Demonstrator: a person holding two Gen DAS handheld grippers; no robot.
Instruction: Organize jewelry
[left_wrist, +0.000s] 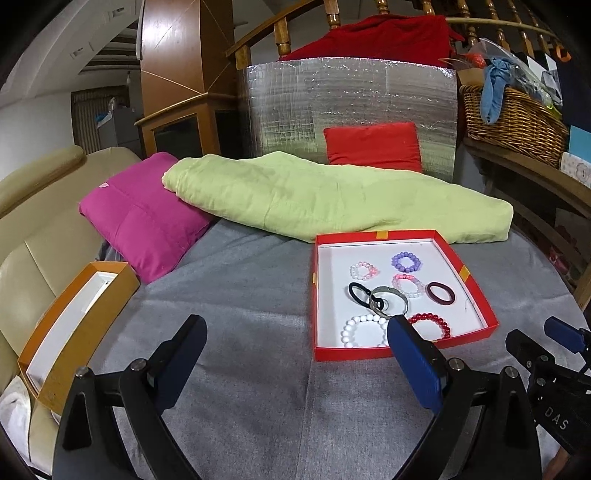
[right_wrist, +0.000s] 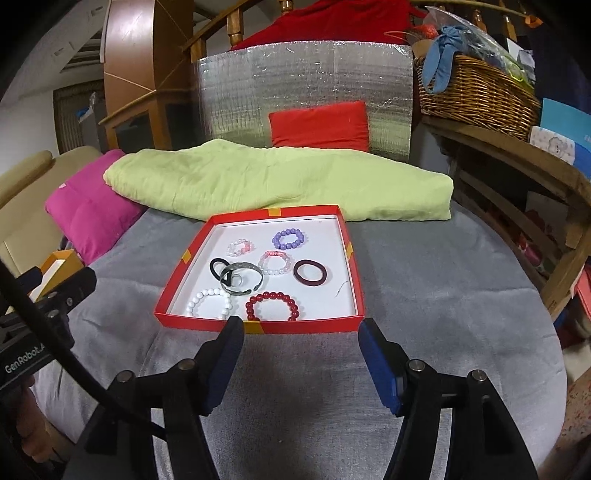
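**Both grippers spread and empty before the red jewelry tray**

In the left wrist view we see our left gripper (left_wrist: 297, 328) with its fingers spread wide and holding nothing, above the grey bedspread (left_wrist: 236, 288). The shallow red cardboard tray with a white floor (left_wrist: 476, 291) lies ahead and to the right, its far edge just beside the folded pale green quilt (left_wrist: 332, 195). Inside it we count a white bead bracelet (left_wrist: 364, 330), a dark red bead bracelet (left_wrist: 432, 325), a silver metal bangle (left_wrist: 389, 302) overlapping a black hair band (left_wrist: 360, 293), a maroon ring band (left_wrist: 439, 293), a purple bead bracelet (left_wrist: 406, 261) and two pink-and-white bead bracelets. An open orange box with white lining (left_wrist: 74, 332) sits at the bed's left edge, near a magenta pillow (left_wrist: 144, 218). The right gripper's tips show at the right border.

In the right wrist view our right gripper (right_wrist: 301, 326) has its fingers spread apart, empty, just short of the tray's near rim (right_wrist: 258, 325). The jewelry lies loose on the tray floor. A wicker basket (right_wrist: 476, 96) rests on the wooden shelf to the right.
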